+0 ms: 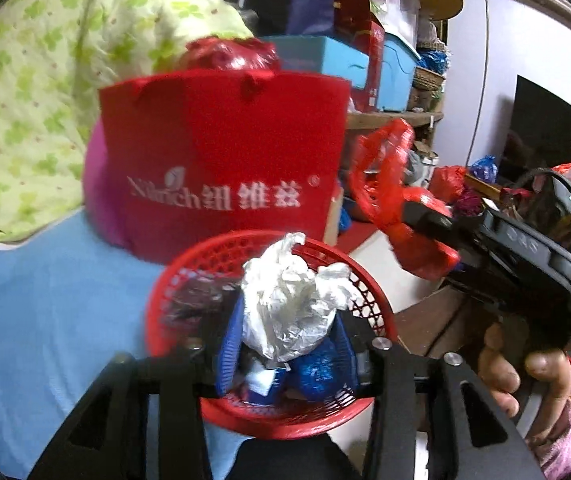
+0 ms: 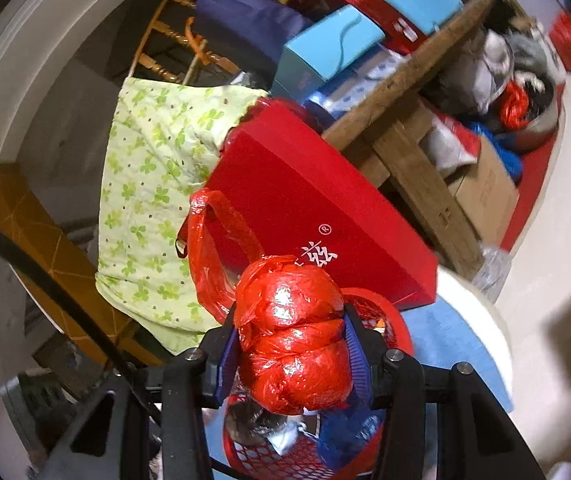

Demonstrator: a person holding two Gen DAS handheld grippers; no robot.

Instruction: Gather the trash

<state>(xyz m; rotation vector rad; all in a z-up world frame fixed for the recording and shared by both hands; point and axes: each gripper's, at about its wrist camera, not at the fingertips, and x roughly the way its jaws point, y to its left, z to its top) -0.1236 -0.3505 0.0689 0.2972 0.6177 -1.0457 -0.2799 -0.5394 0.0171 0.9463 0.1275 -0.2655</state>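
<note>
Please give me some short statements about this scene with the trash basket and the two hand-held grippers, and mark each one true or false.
1. The left hand-held gripper has a crumpled white plastic bag between its fingers. True.
2. The right hand-held gripper is empty. False: it grips a knotted red plastic bag.
3. The round red mesh plastic basket is empty. False: a blue bag lies inside.
4. A red paper bag with white lettering stands behind the basket. True.

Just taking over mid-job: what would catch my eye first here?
The right claw is clamped on a shiny red plastic bag bundle, right over a red mesh basket. The left claw has crumpled white plastic between its fingers above that basket. Behind it stands a big red gift bag.
</note>
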